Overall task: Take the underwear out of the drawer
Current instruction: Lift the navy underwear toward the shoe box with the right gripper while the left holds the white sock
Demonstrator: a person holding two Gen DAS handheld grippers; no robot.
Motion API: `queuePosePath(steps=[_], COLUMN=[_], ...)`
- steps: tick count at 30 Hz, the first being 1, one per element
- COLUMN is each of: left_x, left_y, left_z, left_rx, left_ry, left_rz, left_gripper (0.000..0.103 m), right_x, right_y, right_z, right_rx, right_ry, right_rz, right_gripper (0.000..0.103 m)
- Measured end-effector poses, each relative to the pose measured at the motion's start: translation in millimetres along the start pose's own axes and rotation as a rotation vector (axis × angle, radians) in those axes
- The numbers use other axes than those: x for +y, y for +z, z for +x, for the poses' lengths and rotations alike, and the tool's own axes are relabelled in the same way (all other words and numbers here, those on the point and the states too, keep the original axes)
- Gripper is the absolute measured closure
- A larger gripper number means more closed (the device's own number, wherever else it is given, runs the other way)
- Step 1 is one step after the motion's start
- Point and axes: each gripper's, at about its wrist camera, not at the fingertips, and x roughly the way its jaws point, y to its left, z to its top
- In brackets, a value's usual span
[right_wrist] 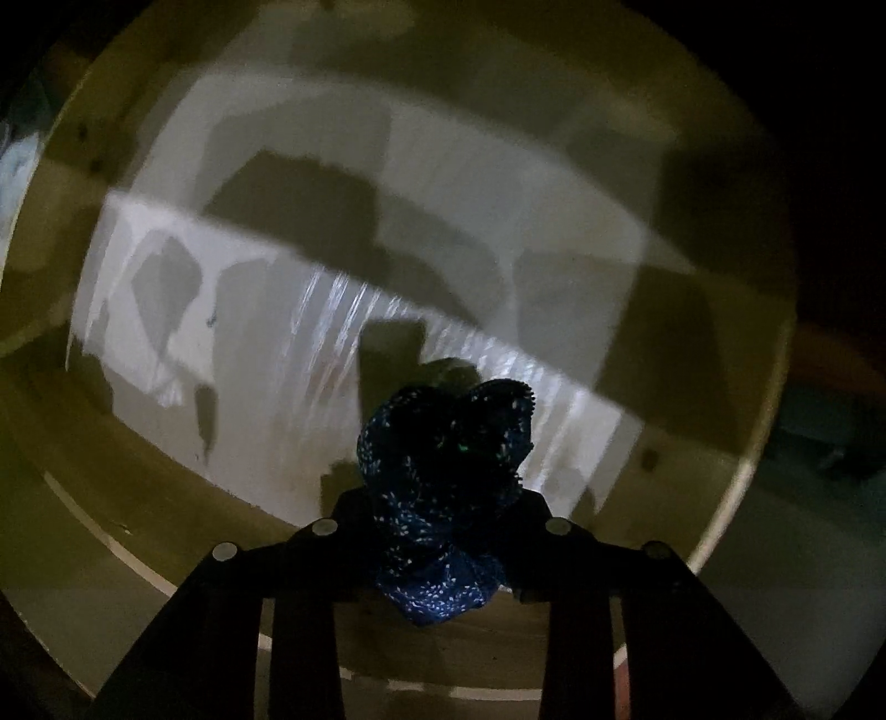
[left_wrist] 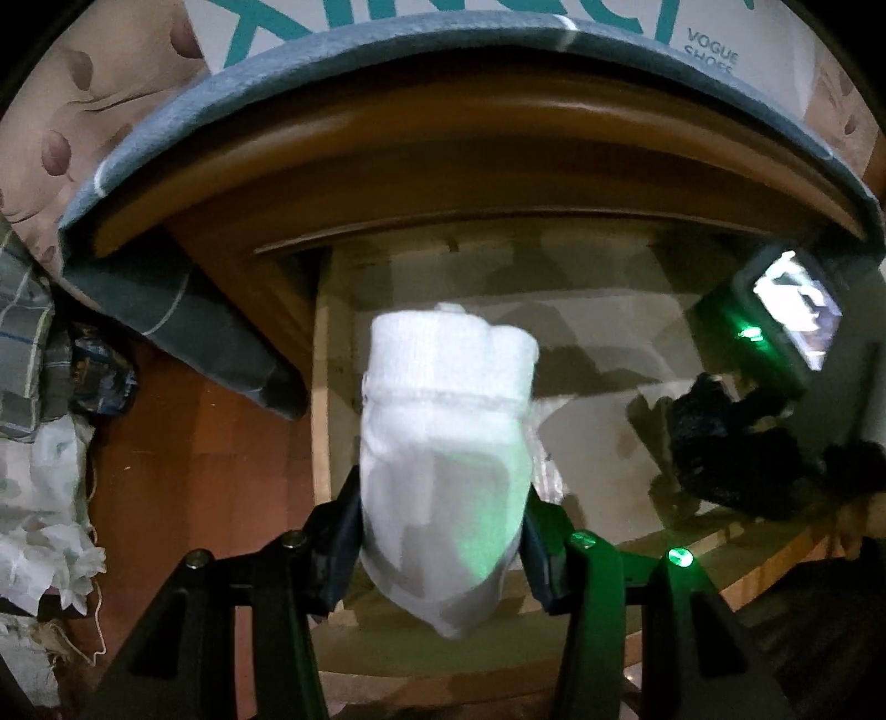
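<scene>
A rolled white underwear bundle (left_wrist: 443,459) hangs over the open wooden drawer (left_wrist: 326,387), and my left gripper (left_wrist: 440,531) is shut on its lower half. In the right wrist view a dark blue speckled underwear bundle (right_wrist: 443,498) is pinched between the dark fingers of my right gripper (right_wrist: 443,526), held above the pale drawer floor (right_wrist: 498,183). The left wrist view shows that same dark bundle (left_wrist: 720,443) at the right, below the right gripper's body with its lit screen (left_wrist: 797,310).
A brown wooden top (left_wrist: 443,144) with a grey cloth (left_wrist: 166,127) over its edge overhangs the drawer. A white shoe box (left_wrist: 720,44) stands behind it. Piled fabrics and bags (left_wrist: 50,443) lie on the left beside a red-brown panel (left_wrist: 210,443). White liner paper (right_wrist: 183,310) covers part of the drawer floor.
</scene>
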Motion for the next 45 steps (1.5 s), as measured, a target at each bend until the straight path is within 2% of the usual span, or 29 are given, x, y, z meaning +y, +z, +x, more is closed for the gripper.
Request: queuePosePath(steps=[9,15,16,20,23,33,38,45], left_x=[5.3,11.3,10.7,6.3,4.3,3.9,5.1,7.1], left_y=[-3.1,-2.7,-2.2,-2.9,-2.3,0.2,0.1,-0.2], left_z=[-3.8,-5.0,-4.9,-5.4,-5.8,-5.3,-5.6,-11.4], left_rx=[-0.03,-0.038,-0.04,-0.05,-0.05,-0.042,-0.049,-0.073], left_ry=[0.017,-0.006,-0.005,0.012,-0.004,-0.02,-0.018,-0.018], left_rz=[-0.056,-0.087,-0.085,-0.056,-0.05,-0.056,-0.06,-0.062], left_gripper=[0.053,0.053,0.053,0.053,0.053,0.053,0.053,0.053], right_x=[9.3,-6.2,-6.6,-0.3,-0.1,5.9,8.3,-2.1], right_y=[-23.2,-76.7,-76.8,-70.9,-71.5,-91.5,-99.6,-108.8], right_z=[-60.1,-87.8,-90.8,-99.2,-105.7,-147.4,-172.5,-214.9], right_rx=[-0.196,-0.306,-0.321,-0.35,-0.364,-0.455,-0.49,-0.555], right_ry=[-0.03,-0.045,-0.041,-0.026,-0.025,-0.063,-0.046,0.028], right_rz=[0.041,0.058,0.062,0.076,0.086,0.095,0.078,0.087], right_gripper=[0.072,0.072,0.072,0.072,0.072,0.072,0.072,0.072])
